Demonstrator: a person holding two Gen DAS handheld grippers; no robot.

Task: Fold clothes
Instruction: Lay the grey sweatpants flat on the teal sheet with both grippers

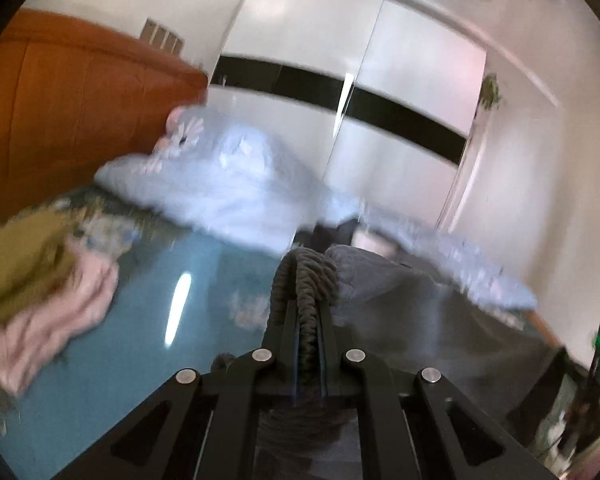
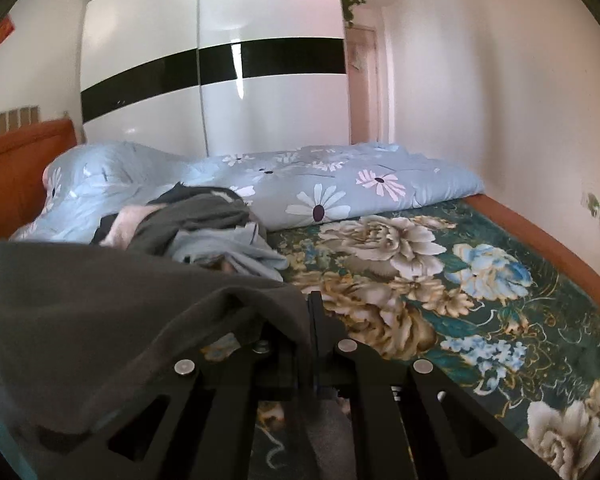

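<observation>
A dark grey garment (image 1: 400, 304) hangs stretched between both grippers above the bed. My left gripper (image 1: 306, 308) is shut on its ribbed elastic band (image 1: 300, 276), which bunches out past the fingertips. In the right wrist view the same grey garment (image 2: 100, 312) drapes over the left finger and spreads to the left. My right gripper (image 2: 306, 300) is shut on its edge. A heap of other clothes (image 2: 196, 224), grey, pink and light blue, lies on the bed behind it. An olive and a pink garment (image 1: 40, 280) lie at the left in the left wrist view.
The bed has a teal floral sheet (image 2: 440, 280) and an orange wooden headboard (image 1: 80, 112). A light blue daisy-print quilt (image 2: 320, 188) lies folded along the far side. A white wardrobe with a black stripe (image 2: 220, 80) stands behind. A wall (image 2: 500, 100) is at the right.
</observation>
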